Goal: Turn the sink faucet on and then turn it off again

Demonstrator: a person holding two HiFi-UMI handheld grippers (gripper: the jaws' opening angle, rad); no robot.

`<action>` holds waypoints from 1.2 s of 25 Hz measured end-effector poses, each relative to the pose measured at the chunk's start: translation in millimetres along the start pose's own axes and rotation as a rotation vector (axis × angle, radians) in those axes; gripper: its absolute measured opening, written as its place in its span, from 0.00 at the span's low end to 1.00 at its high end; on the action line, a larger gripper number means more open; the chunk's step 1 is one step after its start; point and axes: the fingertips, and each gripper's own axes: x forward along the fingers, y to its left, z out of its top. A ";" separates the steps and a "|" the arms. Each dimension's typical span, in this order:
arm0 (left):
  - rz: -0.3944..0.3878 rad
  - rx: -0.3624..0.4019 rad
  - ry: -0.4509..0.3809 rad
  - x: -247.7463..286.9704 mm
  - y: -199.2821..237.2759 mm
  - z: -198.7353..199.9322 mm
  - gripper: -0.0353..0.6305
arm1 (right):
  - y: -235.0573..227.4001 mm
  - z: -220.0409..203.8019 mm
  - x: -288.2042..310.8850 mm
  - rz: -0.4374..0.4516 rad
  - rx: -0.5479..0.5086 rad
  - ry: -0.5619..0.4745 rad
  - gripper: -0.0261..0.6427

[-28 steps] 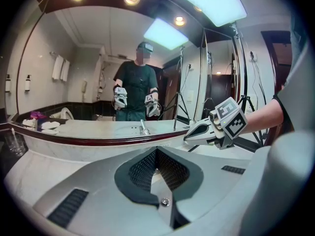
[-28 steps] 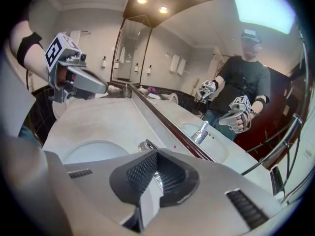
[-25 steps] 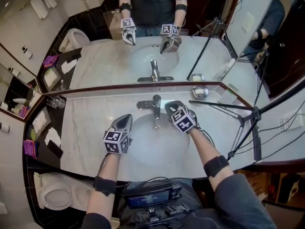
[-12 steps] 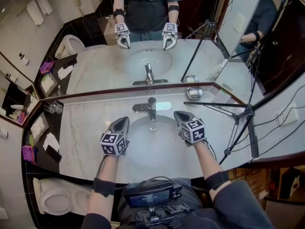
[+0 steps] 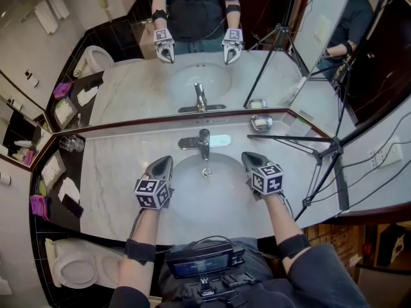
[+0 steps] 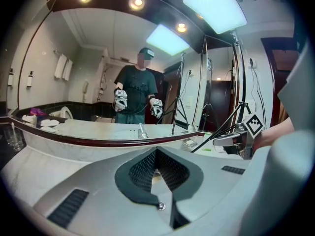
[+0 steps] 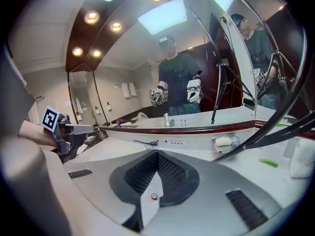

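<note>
Flanking faucet (image 5: 204,144) | left gripper (image 5: 167,160), right gripper (image 5: 246,156) | jaws clenched, empty, clear of it

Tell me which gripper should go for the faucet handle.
Left, by a little. The faucet handle sticks out toward the left, nearer the left gripper than the right gripper. Both are shut, empty and hover over the edges of the sink.

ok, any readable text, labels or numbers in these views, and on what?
No legible text in any view.
Small white rectangular plate behind the chrome faucet: print too small to read.
Black-and-white square marker cubes: patterns only, no characters.
Dark screen at the person's waist: unreadable.
</note>
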 end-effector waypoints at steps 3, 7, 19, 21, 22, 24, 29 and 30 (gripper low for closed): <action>0.000 0.010 0.004 0.2 -1.2 0.3 0.05 | 0.3 1.7 2.3 0.003 -0.007 -0.001 0.07; 0.009 0.006 0.005 1.1 -0.4 0.9 0.05 | -2.0 4.0 8.9 -0.004 -0.051 0.003 0.07; 0.036 0.008 0.018 1.8 11.9 -0.4 0.05 | 16.2 24.0 65.6 -0.016 -0.449 0.070 0.19; 0.041 0.009 0.021 2.3 14.5 0.0 0.05 | 25.4 22.5 80.5 0.003 -0.552 0.093 0.22; 0.044 0.009 0.022 2.6 15.8 0.2 0.05 | 30.0 19.4 88.6 0.016 -0.609 0.105 0.24; 0.048 0.010 0.023 3.3 18.0 1.0 0.05 | 39.8 12.0 104.0 0.045 -0.727 0.127 0.28; 0.053 0.010 0.026 5.6 21.8 2.1 0.05 | 61.4 -1.1 134.8 0.101 -0.974 0.187 0.35; 0.054 0.010 0.027 6.0 22.3 1.9 0.05 | 64.7 -4.0 140.3 0.111 -1.010 0.199 0.35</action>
